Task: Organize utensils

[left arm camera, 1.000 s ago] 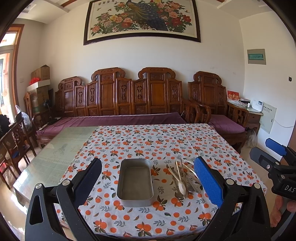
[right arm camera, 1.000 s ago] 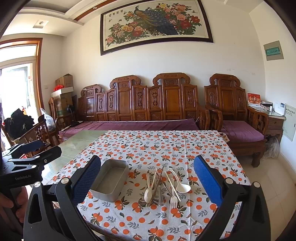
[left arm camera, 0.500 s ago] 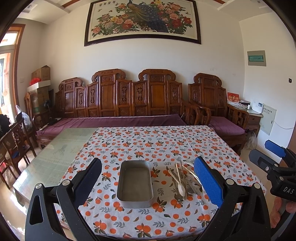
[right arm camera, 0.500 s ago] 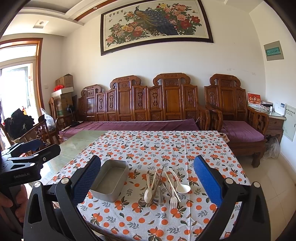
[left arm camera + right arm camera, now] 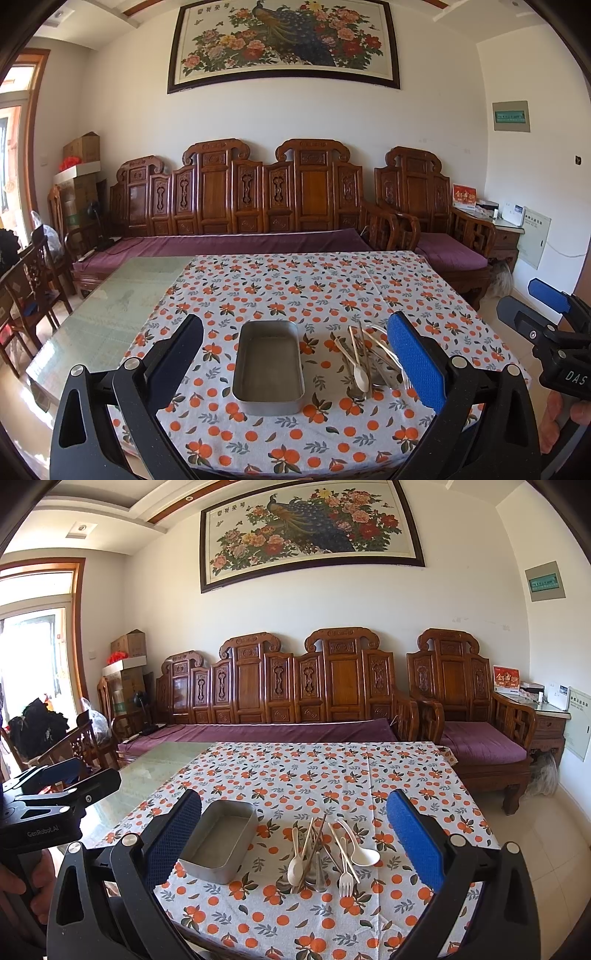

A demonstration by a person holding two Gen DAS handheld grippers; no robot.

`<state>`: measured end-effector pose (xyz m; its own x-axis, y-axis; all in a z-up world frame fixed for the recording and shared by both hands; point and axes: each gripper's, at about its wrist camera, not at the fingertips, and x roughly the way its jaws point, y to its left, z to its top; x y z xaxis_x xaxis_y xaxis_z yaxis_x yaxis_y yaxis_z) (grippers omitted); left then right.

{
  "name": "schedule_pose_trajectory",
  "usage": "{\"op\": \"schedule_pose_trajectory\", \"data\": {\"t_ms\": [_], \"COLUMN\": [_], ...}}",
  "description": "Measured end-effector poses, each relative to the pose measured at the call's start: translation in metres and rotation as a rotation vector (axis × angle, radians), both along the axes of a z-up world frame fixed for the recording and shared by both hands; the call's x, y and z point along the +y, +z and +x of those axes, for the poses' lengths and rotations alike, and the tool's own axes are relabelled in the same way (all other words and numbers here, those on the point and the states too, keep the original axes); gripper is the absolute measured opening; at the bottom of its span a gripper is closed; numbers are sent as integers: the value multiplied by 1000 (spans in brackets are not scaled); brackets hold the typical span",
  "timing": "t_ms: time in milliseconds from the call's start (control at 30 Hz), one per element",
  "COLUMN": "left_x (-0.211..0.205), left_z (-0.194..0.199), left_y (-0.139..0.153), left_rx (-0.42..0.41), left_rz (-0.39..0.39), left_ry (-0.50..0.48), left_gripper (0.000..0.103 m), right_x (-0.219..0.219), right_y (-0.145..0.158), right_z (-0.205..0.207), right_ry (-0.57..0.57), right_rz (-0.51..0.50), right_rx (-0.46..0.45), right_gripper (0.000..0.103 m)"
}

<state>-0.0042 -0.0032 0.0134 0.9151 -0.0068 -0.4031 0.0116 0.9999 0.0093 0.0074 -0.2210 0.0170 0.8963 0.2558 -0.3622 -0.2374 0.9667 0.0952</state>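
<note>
Compared with one second ago, very little is different. In the left wrist view the metal tray and the pile of utensils sit a little lower and nearer to the fingers than before, so the left claw has moved slightly. In the right wrist view the picture is almost the same; only the other claw at the left edge has shifted a little.

The left claw is released, its two fingers spread wide, and it holds nothing. It hovers above the near edge of the table and looks forward and slightly down. The tray lies between its fingers, nearer to the left finger. The pile of utensils is just inside the right finger, partly hidden by it.

The right claw is also released, wide apart and empty, in the same pose over the near edge of the flowered cloth. The utensils lie between its fingers, near the middle: white spoons, a white fork, chopsticks and a metal piece, crossing each other in a loose heap. The tray stands just beside the left finger, empty, and apart from the heap.

Each claw also shows at the edge of the other view, held in a hand.
</note>
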Motion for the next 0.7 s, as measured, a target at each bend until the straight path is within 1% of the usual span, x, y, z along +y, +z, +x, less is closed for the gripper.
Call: {"op": "schedule_pose_trajectory", "data": {"t_ms": [167,333,700], "left_x": [-1,-2,-1], "left_z": [-1,-1,-3], "left_y": [1,1,5], "left_rx": [-1,-2,-6], "left_rz": [0,2,-3], "left_ry": [-3,-2,-8], "left_gripper": [97,97,97], "right_x": [0,0,3], "right_y": [0,7,5], "right_z": [0,-4,-5], "right_ry": [-1,-3,-2], "right_rz": [0,0,-4], "right_rx": [0,-2,-3], "right_gripper": [101,101,101]}}
